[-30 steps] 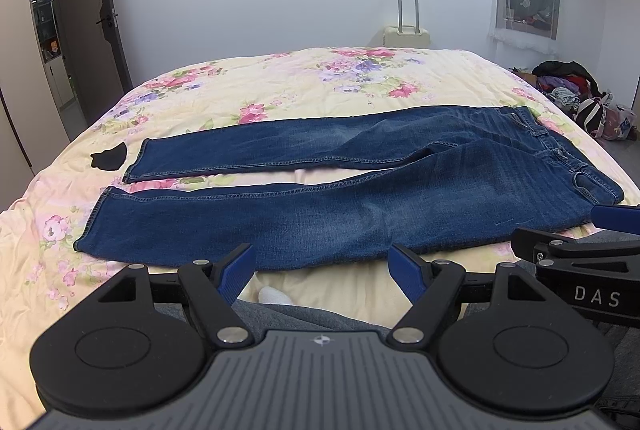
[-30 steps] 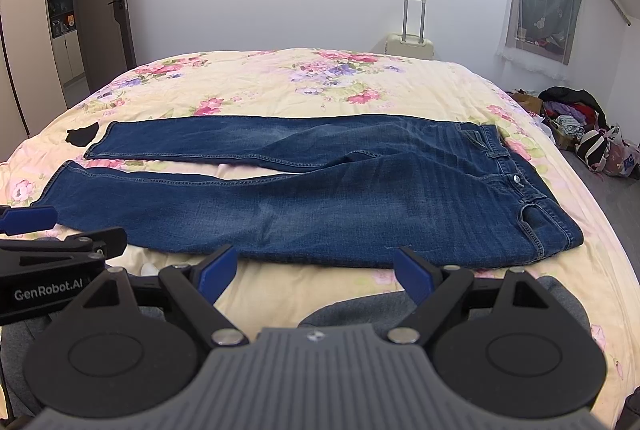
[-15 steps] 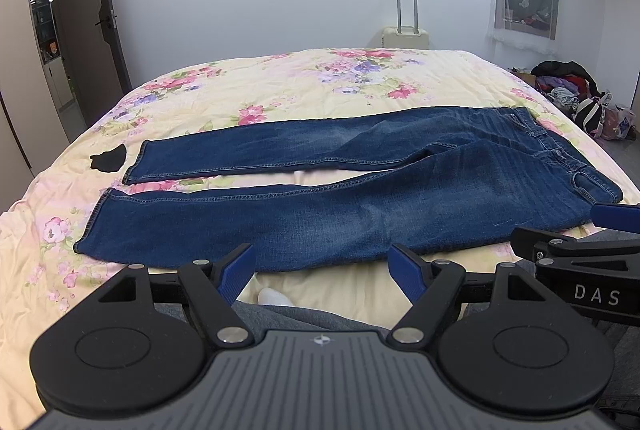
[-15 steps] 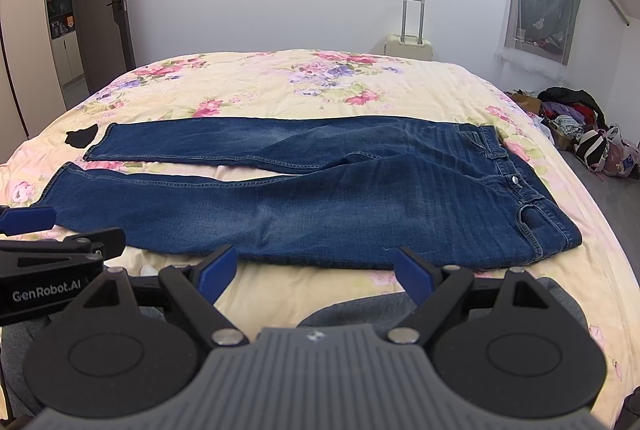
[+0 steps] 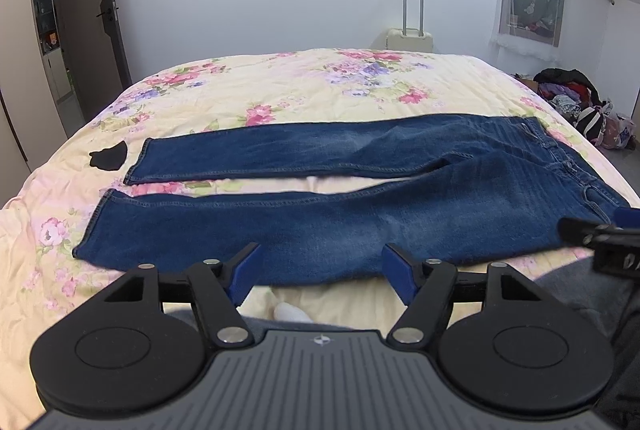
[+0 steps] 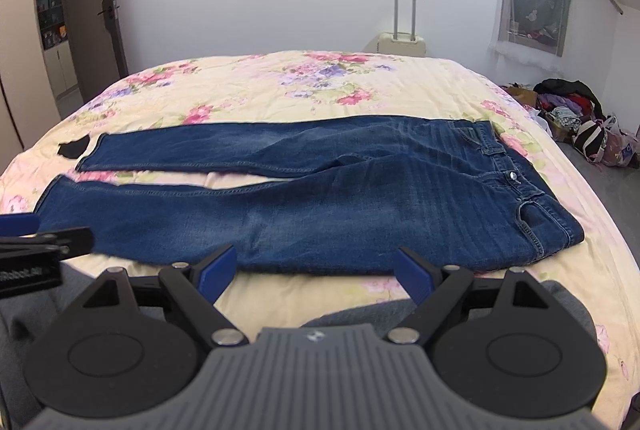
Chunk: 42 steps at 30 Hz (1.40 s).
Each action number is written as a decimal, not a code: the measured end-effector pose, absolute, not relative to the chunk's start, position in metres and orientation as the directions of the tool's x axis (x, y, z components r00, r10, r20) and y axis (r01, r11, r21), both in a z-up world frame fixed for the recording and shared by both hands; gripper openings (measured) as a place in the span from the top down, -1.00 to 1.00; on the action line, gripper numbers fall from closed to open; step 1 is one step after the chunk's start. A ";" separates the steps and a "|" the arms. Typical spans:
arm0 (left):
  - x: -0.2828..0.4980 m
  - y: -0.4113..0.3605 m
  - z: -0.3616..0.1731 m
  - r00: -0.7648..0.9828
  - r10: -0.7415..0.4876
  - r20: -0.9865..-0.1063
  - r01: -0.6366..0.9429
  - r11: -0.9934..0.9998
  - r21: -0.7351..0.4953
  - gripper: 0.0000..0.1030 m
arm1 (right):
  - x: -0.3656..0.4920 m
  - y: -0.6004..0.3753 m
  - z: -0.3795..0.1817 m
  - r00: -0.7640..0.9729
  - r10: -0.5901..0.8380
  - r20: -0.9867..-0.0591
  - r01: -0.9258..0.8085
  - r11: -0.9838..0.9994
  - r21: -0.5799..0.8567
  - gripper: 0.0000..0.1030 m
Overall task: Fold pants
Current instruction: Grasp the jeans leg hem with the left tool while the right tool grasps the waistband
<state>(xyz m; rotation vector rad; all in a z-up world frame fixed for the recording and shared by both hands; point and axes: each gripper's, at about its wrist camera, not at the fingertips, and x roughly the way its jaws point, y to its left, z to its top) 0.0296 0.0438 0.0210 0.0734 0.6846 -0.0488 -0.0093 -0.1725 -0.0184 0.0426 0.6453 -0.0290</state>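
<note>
Left wrist view: the jeans (image 5: 340, 198) are seen flat across the bed (image 5: 280, 90), legs leftward, waistband rightward, beyond the empty, closing left gripper (image 5: 322, 270); the right gripper (image 6: 316, 272) is spread wide.

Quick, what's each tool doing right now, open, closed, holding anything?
Left tool: jaws wide but closing, nothing between them, short of the jeans.
Right tool: open, empty, also short of the jeans.
</note>
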 end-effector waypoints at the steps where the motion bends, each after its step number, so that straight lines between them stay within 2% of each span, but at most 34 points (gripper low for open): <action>1: 0.037 0.053 0.021 0.775 -0.012 -0.631 0.059 0.997 0.055 -0.52 | -0.005 -0.177 -0.018 0.809 -0.018 -0.588 0.052 0.998 0.041 -0.59; 5: 0.070 0.096 0.028 0.790 0.029 -0.612 0.019 0.997 0.071 -0.49 | 0.022 -0.204 -0.017 0.853 -0.048 -0.519 0.116 0.988 0.100 -0.59; 11: 0.137 0.181 0.023 0.780 0.023 -0.625 -0.047 0.999 -0.022 -0.48 | 0.093 -0.253 -0.023 0.866 -0.047 -0.498 0.150 0.974 0.169 -0.59; 14: 0.170 0.219 0.011 0.784 0.045 -0.619 -0.082 0.996 -0.031 -0.48 | 0.140 -0.280 -0.037 0.841 0.001 -0.542 0.120 0.975 0.189 -0.59; 17: 0.204 0.254 -0.002 0.784 0.054 -0.619 -0.124 0.990 -0.070 -0.48 | 0.193 -0.320 -0.059 0.798 0.061 -0.599 0.133 0.953 0.273 -0.59; 22: 0.262 0.315 -0.032 0.776 0.102 -0.623 -0.248 0.957 -0.152 -0.51 | 0.264 -0.382 -0.097 0.761 0.003 -0.649 0.304 0.882 0.361 -0.59; 27: 0.322 0.357 -0.073 0.731 0.146 -0.666 -0.342 0.924 -0.172 -0.54 | 0.330 -0.430 -0.132 0.702 -0.165 -0.693 0.463 0.845 0.268 -0.59; 30: 0.352 0.378 -0.101 0.694 0.155 -0.703 -0.398 0.896 -0.196 -0.55 | 0.358 -0.454 -0.143 0.706 -0.246 -0.664 0.484 0.852 0.200 -0.59; 36: 0.383 0.418 -0.154 0.648 0.141 -0.748 -0.516 0.804 -0.296 -0.55 | 0.394 -0.514 -0.167 0.687 -0.178 -0.704 0.507 0.812 0.289 -0.59; 38: 0.386 0.425 -0.165 0.651 0.131 -0.748 -0.526 0.789 -0.319 -0.55 | 0.402 -0.529 -0.172 0.666 -0.176 -0.725 0.517 0.810 0.278 -0.58; 40: 0.390 0.427 -0.173 0.662 0.116 -0.740 -0.514 0.789 -0.336 -0.45 | 0.410 -0.540 -0.173 0.657 -0.175 -0.733 0.507 0.822 0.258 -0.58; 41: 0.393 0.425 -0.175 0.665 0.119 -0.737 -0.509 0.795 -0.331 -0.32 | 0.414 -0.545 -0.172 0.655 -0.175 -0.735 0.499 0.831 0.246 -0.58; 42: 0.396 0.422 -0.176 0.668 0.136 -0.731 -0.509 0.801 -0.316 -0.04 | 0.418 -0.550 -0.171 0.654 -0.179 -0.735 0.494 0.837 0.236 -0.56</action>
